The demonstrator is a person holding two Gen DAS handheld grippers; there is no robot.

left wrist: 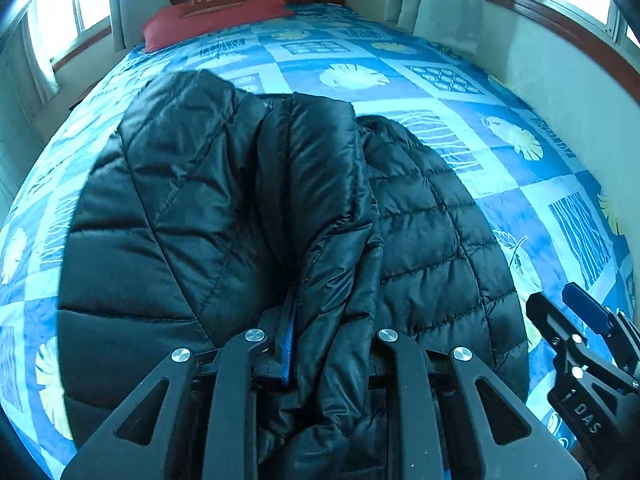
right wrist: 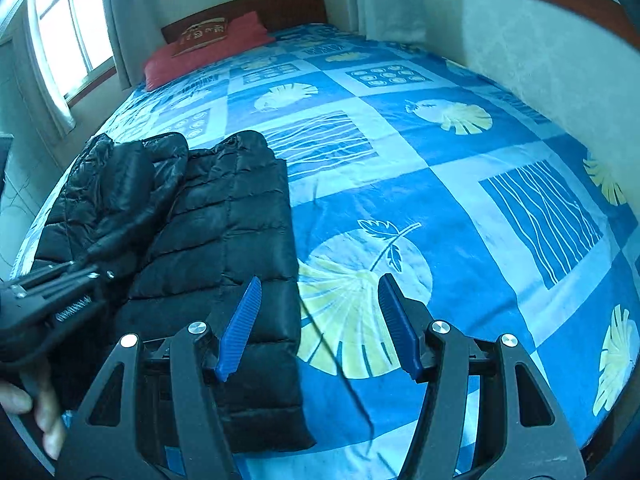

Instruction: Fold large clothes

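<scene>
While the black puffer jacket (right wrist: 224, 240) lies on the near left part of the bed (right wrist: 460, 152), the left gripper (left wrist: 320, 344) has its jaws clamped on a bunched fold of it, apparently to carry that side over. To the right, the right gripper (right wrist: 318, 324) hovers with jaws apart, holding nothing.

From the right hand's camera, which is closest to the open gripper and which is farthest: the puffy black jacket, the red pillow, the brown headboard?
1. Puffy black quilted jacket: nearest, just left of the right gripper, beside its left finger.
2. Red pillow: far up the bed, upper left.
3. Brown wooden headboard: farthest, behind the pillow against the wall.
</scene>
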